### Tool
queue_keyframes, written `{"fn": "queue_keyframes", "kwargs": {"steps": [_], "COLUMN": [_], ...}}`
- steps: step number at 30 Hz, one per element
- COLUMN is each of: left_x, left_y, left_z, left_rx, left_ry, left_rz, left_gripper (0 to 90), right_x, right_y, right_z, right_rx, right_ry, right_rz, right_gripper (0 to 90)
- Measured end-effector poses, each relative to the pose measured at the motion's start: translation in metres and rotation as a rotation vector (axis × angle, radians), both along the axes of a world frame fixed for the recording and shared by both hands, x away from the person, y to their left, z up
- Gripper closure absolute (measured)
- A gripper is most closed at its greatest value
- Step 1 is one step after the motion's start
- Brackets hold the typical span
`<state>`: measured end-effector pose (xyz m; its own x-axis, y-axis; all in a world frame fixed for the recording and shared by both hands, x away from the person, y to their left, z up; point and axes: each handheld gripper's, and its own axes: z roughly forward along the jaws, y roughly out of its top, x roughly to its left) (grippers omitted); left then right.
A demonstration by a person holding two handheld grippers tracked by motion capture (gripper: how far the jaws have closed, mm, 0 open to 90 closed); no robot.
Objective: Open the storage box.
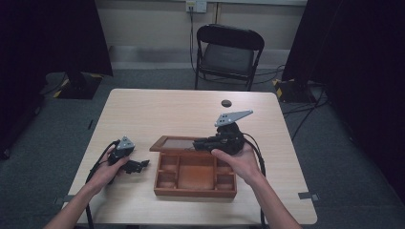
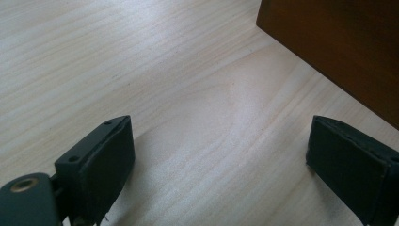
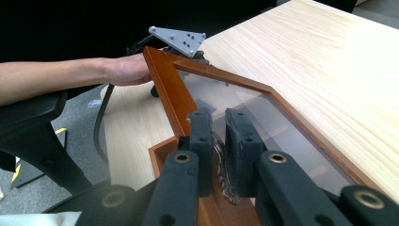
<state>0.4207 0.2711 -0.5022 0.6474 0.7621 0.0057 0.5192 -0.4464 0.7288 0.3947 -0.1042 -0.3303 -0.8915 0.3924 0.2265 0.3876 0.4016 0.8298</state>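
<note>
Right gripper [image 1: 203,143], high view: at far edge of wooden box [image 1: 195,174], glass lid [image 1: 174,143] raised, opening apparently part done | Left gripper [image 2: 221,162], left gripper view: jaws apart, empty, over table [image 2: 164,70] | Right gripper view: jaws clamp small metal fitting [image 3: 222,165] on lid frame | Legible writing: none.

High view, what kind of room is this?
Probably a recording studio or lab, not a home: black curtains at both sides, cables across grey carpet, one folding chair behind a bare table.
</note>
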Motion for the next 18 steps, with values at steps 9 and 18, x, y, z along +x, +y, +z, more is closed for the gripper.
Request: {"fn": "queue_keyframes", "kwargs": {"steps": [9, 18], "left_x": [0.0, 0.0], "left_y": [-0.0001, 0.0], "left_z": [0.0, 0.0], "left_rx": [0.0, 0.0], "left_ry": [0.001, 0.001], "left_rz": [0.0, 0.0], "left_gripper": [7.8, 7.8], "right_x": [0.0038, 0.0069], "right_y": [-0.0006, -0.0006], "right_z": [0.0026, 0.0054], "right_rx": [0.007, 0.009], "right_ry": [-0.003, -0.004], "right_rz": [-0.002, -0.002], "right_gripper": [82.6, 82.7]}}
